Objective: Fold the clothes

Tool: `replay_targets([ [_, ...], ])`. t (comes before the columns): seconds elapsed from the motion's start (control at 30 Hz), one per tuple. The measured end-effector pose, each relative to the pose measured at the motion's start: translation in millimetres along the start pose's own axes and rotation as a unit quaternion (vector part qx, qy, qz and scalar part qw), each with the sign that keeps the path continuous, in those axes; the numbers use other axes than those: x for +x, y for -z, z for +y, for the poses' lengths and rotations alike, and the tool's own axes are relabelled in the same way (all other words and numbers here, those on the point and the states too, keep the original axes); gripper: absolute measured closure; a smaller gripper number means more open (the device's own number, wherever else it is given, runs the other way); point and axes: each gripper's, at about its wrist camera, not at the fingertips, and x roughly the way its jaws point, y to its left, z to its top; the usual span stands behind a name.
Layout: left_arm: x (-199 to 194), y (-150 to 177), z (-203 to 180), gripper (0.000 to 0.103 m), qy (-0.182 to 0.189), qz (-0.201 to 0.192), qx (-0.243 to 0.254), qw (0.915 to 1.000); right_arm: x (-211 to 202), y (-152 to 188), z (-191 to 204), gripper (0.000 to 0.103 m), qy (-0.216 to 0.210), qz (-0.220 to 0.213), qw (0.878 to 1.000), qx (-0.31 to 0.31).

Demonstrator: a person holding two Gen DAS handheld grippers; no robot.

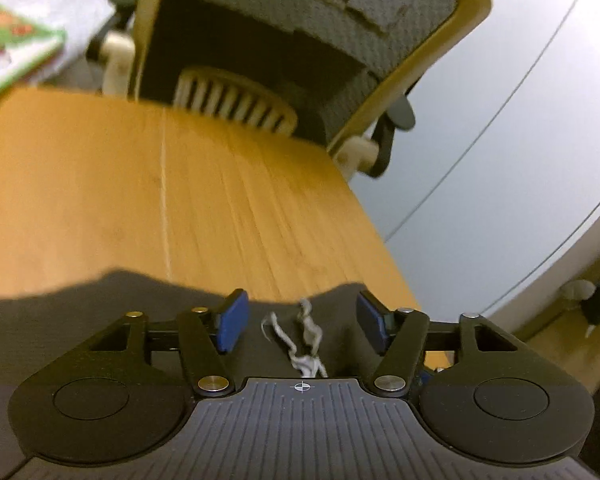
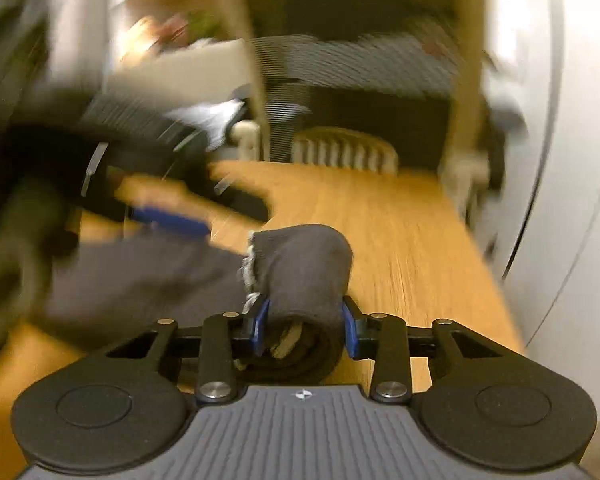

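We are mid-fold: our right gripper (image 2: 305, 330) clamps a bunched edge of the one dark garment (image 2: 300, 268), which lies on the wooden surface (image 2: 400, 240). Our left gripper (image 1: 298, 322) hangs wide above the cloth, holding nothing. Through the blur, the fold looks unfinished.
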Motion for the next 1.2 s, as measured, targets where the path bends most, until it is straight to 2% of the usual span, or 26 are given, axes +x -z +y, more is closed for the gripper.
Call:
replay_targets([
  [0.07, -8, -2, -5, 0.037, -0.015, -0.011, 0.021, 0.9996, -2, 3, 29, 0.067, 0.026, -0.007, 0.995, -0.093],
  [0.17, -9, 1, -12, 0.045, -0.039, -0.013, 0.05, 0.9979, -3, 8, 55, 0.067, 0.04, -0.009, 0.984, -0.172],
  [0.27, -2, 8, -8, 0.041, -0.067, -0.009, 0.067, 0.9954, -5, 7, 59, 0.065, 0.028, -0.005, 0.983, -0.183],
  [0.37, -7, 15, 0, 0.037, -0.086, -0.008, 0.076, 0.9934, -10, 3, 43, 0.057, -0.012, -0.003, 0.99, -0.138],
  [0.43, -11, 17, 3, 0.036, -0.088, -0.011, 0.079, 0.9929, -15, 1, 28, 0.044, -0.04, -0.004, 0.995, -0.091],
  [0.5, -11, 18, 3, 0.035, -0.089, -0.013, 0.083, 0.9924, -19, -2, 12, 0.039, -0.064, -0.006, 0.997, -0.04],
  [0.6, -12, 19, 3, 0.034, -0.091, -0.015, 0.086, 0.9921, -18, -5, -9, 0.038, -0.089, -0.001, 0.995, 0.036],
  [0.7, -12, 19, 5, 0.03, -0.092, -0.017, 0.085, 0.992, -13, -4, -23, 0.038, -0.113, 0.01, 0.988, 0.104],
  [0.87, -14, 18, 13, 0.026, -0.088, -0.017, 0.068, 0.9936, 8, 6, -29, 0.037, -0.12, 0.037, 0.981, 0.15],
  [0.97, -23, 15, 18, 0.028, -0.083, -0.023, 0.052, 0.9949, 10, 9, -17, 0.037, -0.107, 0.052, 0.985, 0.127],
  [1.07, -32, 10, 16, 0.029, -0.089, -0.034, 0.061, 0.9935, 8, 8, -8, 0.037, -0.096, 0.053, 0.988, 0.106],
  [1.2, -23, 15, 19, 0.029, -0.118, -0.021, 0.082, 0.9894, 5, 9, -6, 0.037, -0.098, 0.052, 0.988, 0.105],
])
